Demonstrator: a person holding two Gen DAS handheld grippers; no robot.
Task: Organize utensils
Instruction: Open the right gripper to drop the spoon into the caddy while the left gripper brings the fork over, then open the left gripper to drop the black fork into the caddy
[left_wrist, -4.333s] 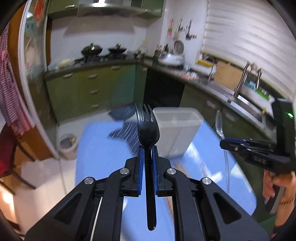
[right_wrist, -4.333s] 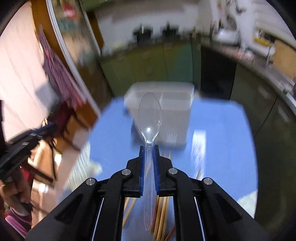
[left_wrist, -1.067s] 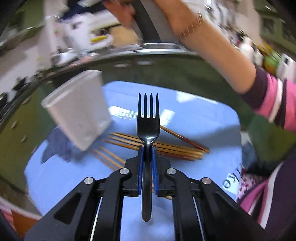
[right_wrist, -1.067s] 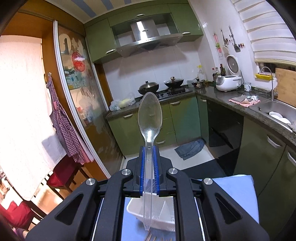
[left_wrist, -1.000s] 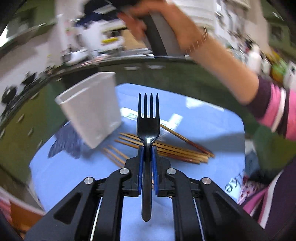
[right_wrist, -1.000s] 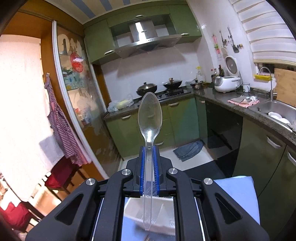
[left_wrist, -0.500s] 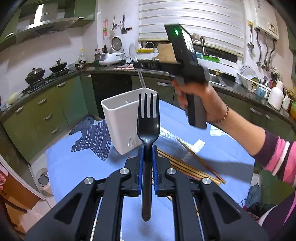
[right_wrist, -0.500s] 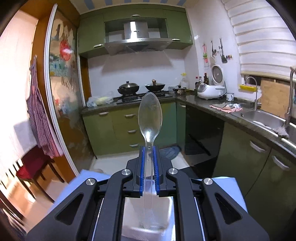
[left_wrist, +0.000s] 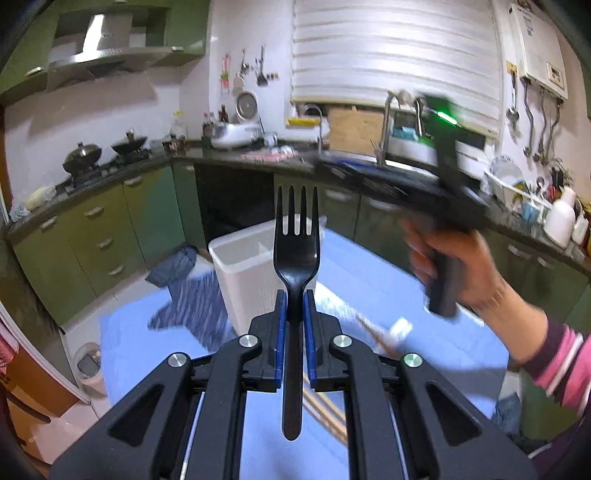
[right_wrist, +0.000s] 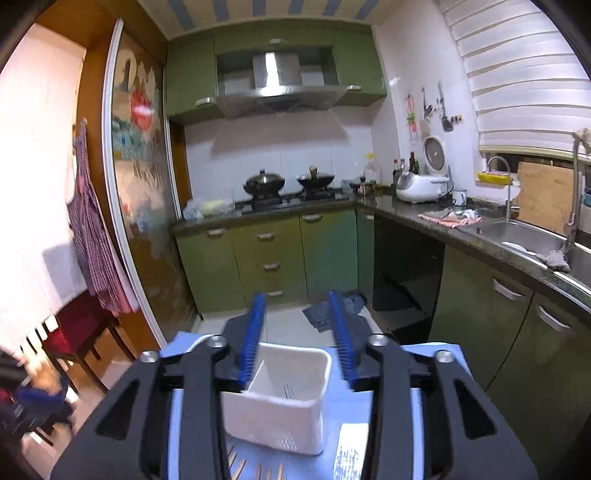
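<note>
My left gripper is shut on a black plastic fork, tines up, held above the blue table. Behind the fork stands a white divided utensil holder. My right gripper is open and empty, its blue pads apart directly above the utensil holder. The clear spoon is not visible in either view. In the left wrist view the right gripper shows blurred, held by a hand to the right of the holder. Wooden chopsticks lie on the table.
The blue table stands in a kitchen with green cabinets, a stove with pots, and a sink on the right. A red chair stands to the left. A bin sits on the floor.
My right gripper has opened and the clear spoon has left its fingers above the utensil holder. My left gripper still holds the fork and has swung back toward the holder.
</note>
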